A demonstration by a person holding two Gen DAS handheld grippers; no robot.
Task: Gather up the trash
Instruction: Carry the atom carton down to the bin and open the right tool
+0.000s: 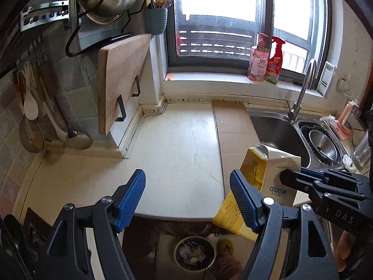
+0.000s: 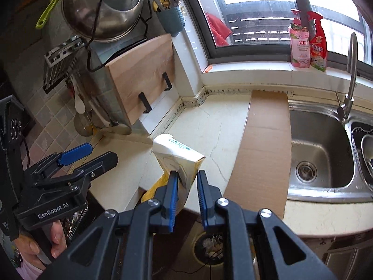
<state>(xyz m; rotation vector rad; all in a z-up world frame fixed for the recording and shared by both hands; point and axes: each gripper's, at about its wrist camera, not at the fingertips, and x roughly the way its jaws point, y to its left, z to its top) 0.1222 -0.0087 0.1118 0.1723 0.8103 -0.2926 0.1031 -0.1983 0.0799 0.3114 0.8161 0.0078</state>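
A white and yellow carton (image 2: 178, 152) hangs above the counter's front edge, with my right gripper (image 2: 187, 175) shut on its lower end. In the left wrist view the same carton (image 1: 277, 172) shows at the right, clamped by the right gripper (image 1: 288, 177). My left gripper (image 1: 187, 177) stands open over the pale countertop (image 1: 167, 144) with nothing between its fingers. From the right wrist view the left gripper (image 2: 100, 155) is to the left of the carton and apart from it. A round trash bin (image 1: 194, 254) with scraps inside stands on the floor below the counter edge, and the bin (image 2: 209, 245) also shows under my right gripper.
A brown cardboard sheet (image 2: 263, 144) lies on the counter beside the steel sink (image 2: 319, 144) and its faucet (image 2: 350, 74). A wooden cutting board (image 1: 121, 79) hangs on the left wall under a pot lid (image 2: 105, 11). Two bottles (image 1: 267, 60) stand on the windowsill.
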